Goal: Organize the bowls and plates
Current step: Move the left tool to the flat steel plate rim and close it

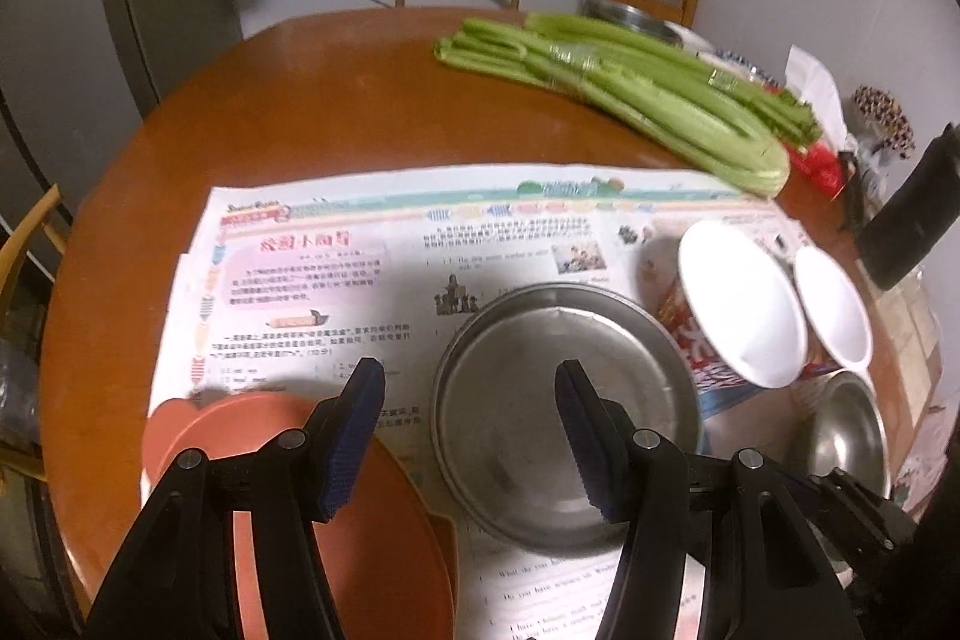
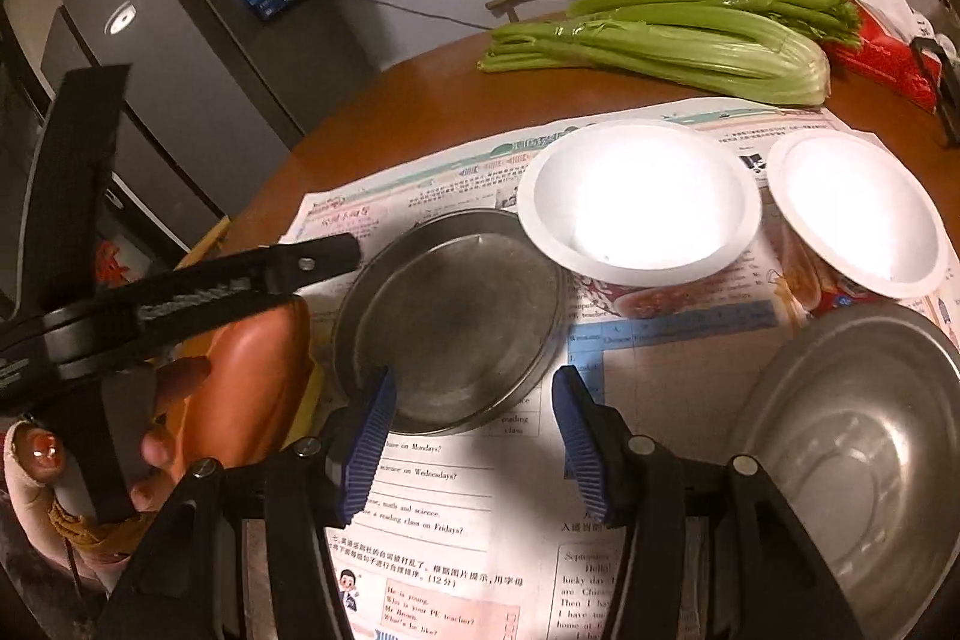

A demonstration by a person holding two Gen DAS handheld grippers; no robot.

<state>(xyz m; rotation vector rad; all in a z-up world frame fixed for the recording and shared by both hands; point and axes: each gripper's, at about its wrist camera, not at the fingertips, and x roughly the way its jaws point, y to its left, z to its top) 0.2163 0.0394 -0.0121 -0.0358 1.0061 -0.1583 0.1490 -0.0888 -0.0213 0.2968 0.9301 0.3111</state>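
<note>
Left wrist view shows the left gripper (image 1: 471, 436) spread and empty above the steel plate (image 1: 564, 418) on the newspaper-covered tabletop (image 1: 300, 100); stiff, light, slippery, best pinched at its rim.

I see a dull, scuffed round steel plate (image 1: 564, 412) on matt printed newspaper (image 1: 336, 280) over a glossy brown wooden surface (image 1: 336, 100).

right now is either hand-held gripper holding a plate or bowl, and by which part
Nothing is held. The left hand-held gripper hangs open over the metal plate and orange plate; the right hand-held gripper is open above the newspaper.
</note>
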